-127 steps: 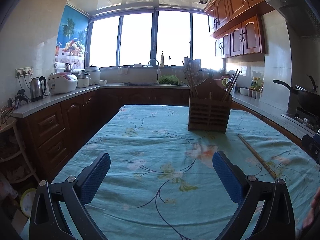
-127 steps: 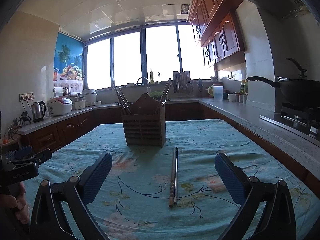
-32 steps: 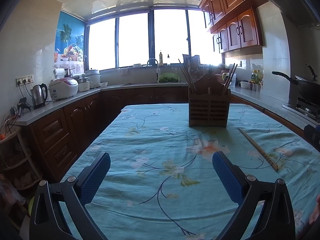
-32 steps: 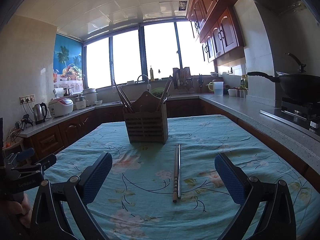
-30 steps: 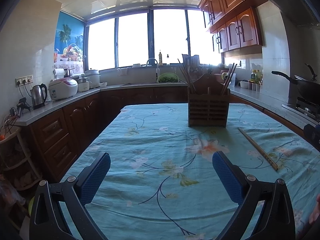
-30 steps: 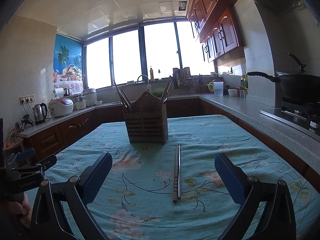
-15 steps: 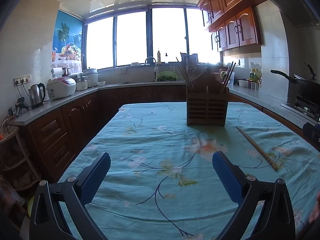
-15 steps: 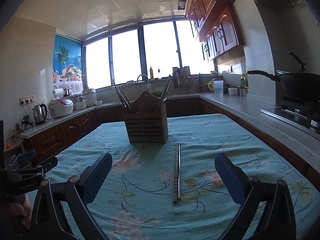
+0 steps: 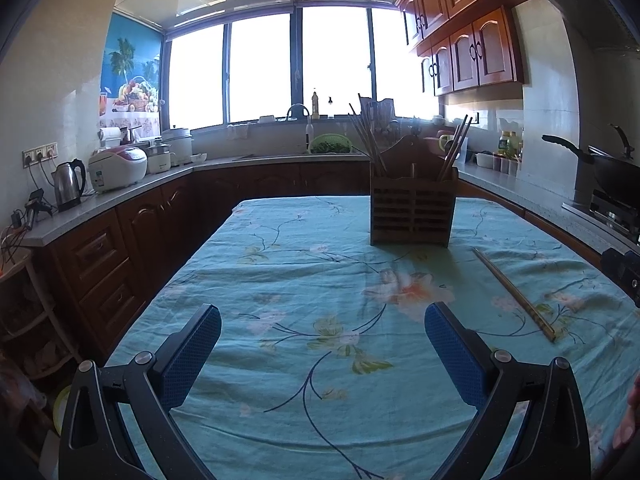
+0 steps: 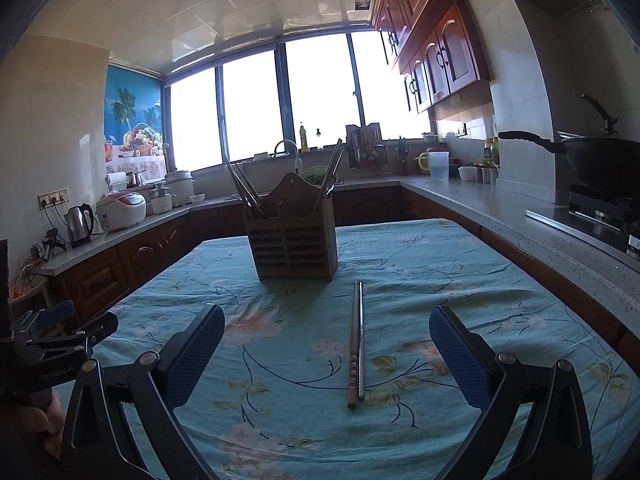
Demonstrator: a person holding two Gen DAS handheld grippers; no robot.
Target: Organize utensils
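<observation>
We see 2 black-framed grippers (image 9: 322, 344) (image 10: 326, 346) with blue dimpled finger pads (image 9: 192, 354), silver pivot screws, and white "GenRoboAI"-like lettering on 1 body.

The right claw (image 10: 326, 354) hangs over the floral tablecloth (image 10: 460, 272) with its blue pads (image 10: 454, 358) spread wide, nothing between them. Straight ahead, just past the gap and a bit right of center, a pair of chopsticks (image 10: 356, 338) lies flat, pointing away toward the wooden holder (image 10: 294, 246). One looks like wood, the other metal, hard to be sure. The holder stands upright further ahead with more sticks leaning out both sides. The left claw (image 10: 60, 332) pokes in at the far left.
</observation>
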